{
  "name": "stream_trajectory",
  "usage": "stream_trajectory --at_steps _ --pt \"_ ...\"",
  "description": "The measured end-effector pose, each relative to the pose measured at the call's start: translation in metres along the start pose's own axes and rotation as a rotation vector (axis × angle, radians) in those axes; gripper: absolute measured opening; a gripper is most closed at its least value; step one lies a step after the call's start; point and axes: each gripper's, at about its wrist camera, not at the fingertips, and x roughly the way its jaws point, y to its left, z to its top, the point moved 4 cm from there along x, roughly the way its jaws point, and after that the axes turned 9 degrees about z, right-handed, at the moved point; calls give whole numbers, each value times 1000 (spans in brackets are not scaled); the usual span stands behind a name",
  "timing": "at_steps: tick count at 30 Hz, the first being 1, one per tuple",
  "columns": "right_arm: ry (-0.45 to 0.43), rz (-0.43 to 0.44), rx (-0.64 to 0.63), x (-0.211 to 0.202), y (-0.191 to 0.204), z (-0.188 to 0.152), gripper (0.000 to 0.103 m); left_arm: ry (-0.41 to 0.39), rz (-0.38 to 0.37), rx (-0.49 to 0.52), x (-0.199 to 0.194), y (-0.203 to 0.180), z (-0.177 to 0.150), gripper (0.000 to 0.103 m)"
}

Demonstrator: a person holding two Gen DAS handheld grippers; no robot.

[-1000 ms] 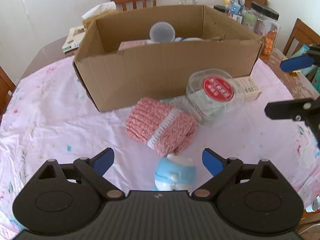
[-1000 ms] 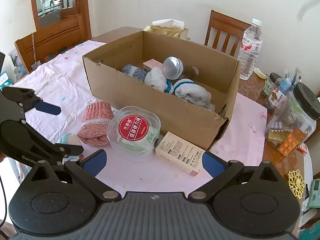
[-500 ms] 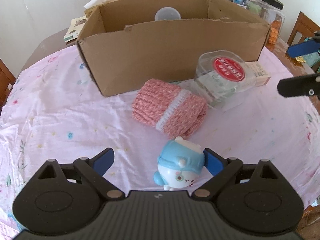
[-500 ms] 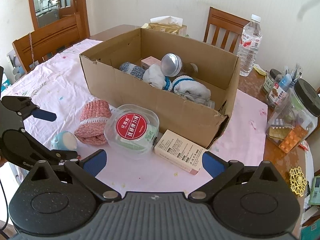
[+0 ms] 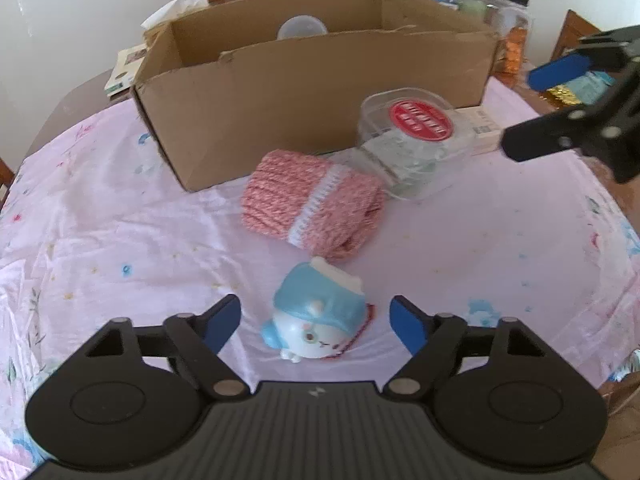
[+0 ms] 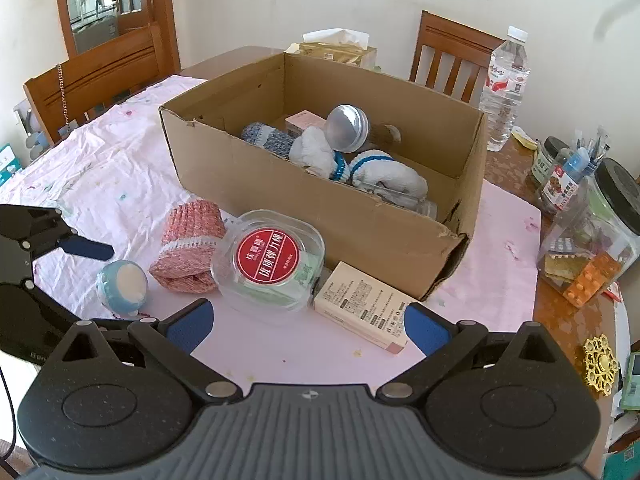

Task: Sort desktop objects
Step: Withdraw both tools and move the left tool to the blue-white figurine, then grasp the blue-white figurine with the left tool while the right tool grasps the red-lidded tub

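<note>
A red round label with white Chinese writing is seen on the lid of the clear tub (image 6: 272,261); the writing is too small to be read for sure. Small print is seen on the flat carton (image 6: 362,305) beside the tub, but it cannot be read. A red and white label is seen on the water bottle (image 6: 505,88) behind the box (image 6: 320,204).

The toy (image 5: 316,320), white with a blue cap, is laid on its side on the pink tabletop (image 5: 120,240). Its cap is pointed toward the box and its face toward the left tongs (image 5: 316,322). The left tongs are held open, with one blue pad on each side of the toy and not touching it. The pink sock roll (image 5: 312,204) is laid just past the toy, with its long side across the tabletop and its white band across the middle. The tub is touching the sock roll.

The right tongs (image 6: 306,326) are held open over the tabletop, near the carton and the tub, with nothing between them. White socks (image 6: 384,172) and a round cup (image 6: 346,128) are seen in the box.
</note>
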Motion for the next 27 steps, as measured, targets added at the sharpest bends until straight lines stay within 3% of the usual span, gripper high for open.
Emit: stream_trajectory --at_steps 9,13,27 --pt "6 1 11 7 3 5 103 -41 -17 37 -2 4 0 64" --pt "10 4 27 12 4 8 103 -36 -47 41 1 8 -2 51" --pt "24 0 101 47 15 13 103 -53 -142 85 6 20 1 48"
